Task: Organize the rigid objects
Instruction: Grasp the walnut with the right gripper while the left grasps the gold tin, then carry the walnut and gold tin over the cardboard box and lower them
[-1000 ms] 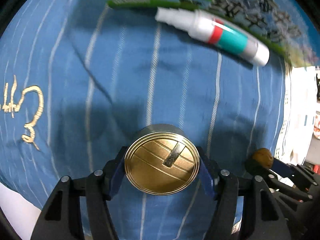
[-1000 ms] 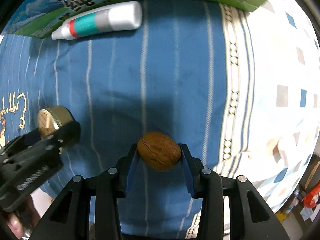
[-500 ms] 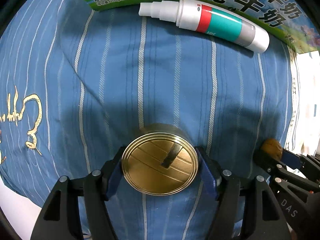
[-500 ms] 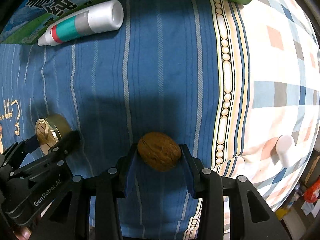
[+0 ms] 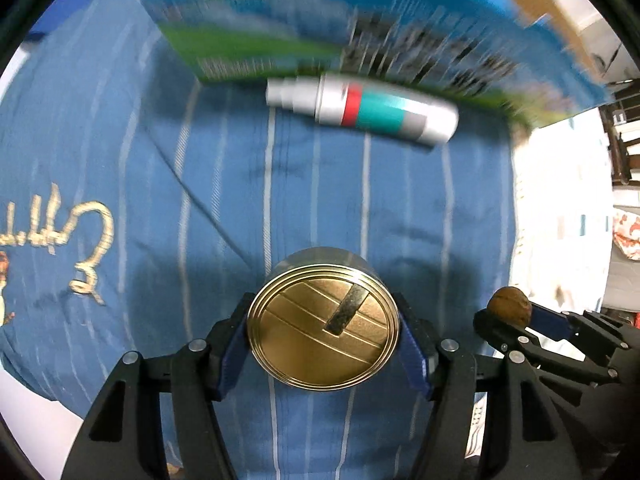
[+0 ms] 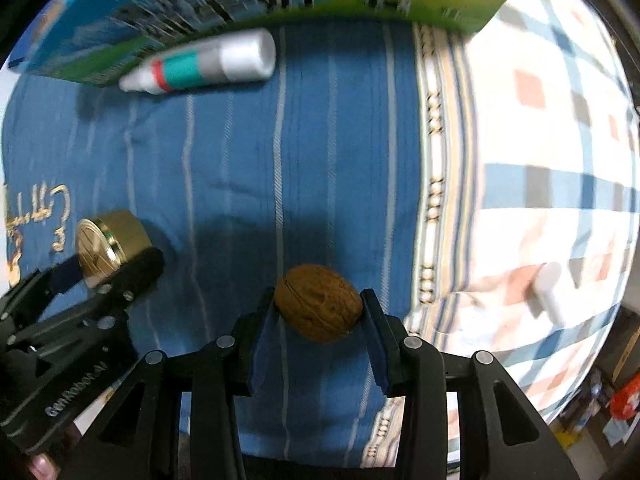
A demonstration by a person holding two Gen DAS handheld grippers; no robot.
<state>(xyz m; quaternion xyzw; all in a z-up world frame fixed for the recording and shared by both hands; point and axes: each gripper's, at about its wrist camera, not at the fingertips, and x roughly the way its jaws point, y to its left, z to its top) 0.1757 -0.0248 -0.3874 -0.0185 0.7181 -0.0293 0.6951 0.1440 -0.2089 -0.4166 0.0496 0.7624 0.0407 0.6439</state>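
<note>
Against milk carton (image 5: pixel 360 36), marker (image 5: pixel 362 110), unobstructed

A bed under a blue striped cloth (image 5: pixel 320 184); at the top of the frame a white-and-teal tube (image 5: pixel 362 110) lies touching a green-and-blue carton (image 5: pixel 280 28). Checked bedding (image 6: pixel 540 180) at right.

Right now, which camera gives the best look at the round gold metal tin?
The left wrist view: the round gold metal tin fills the centre, lid facing the camera, between the left tongs. The right wrist view shows it small and side-on at the left edge.
</note>
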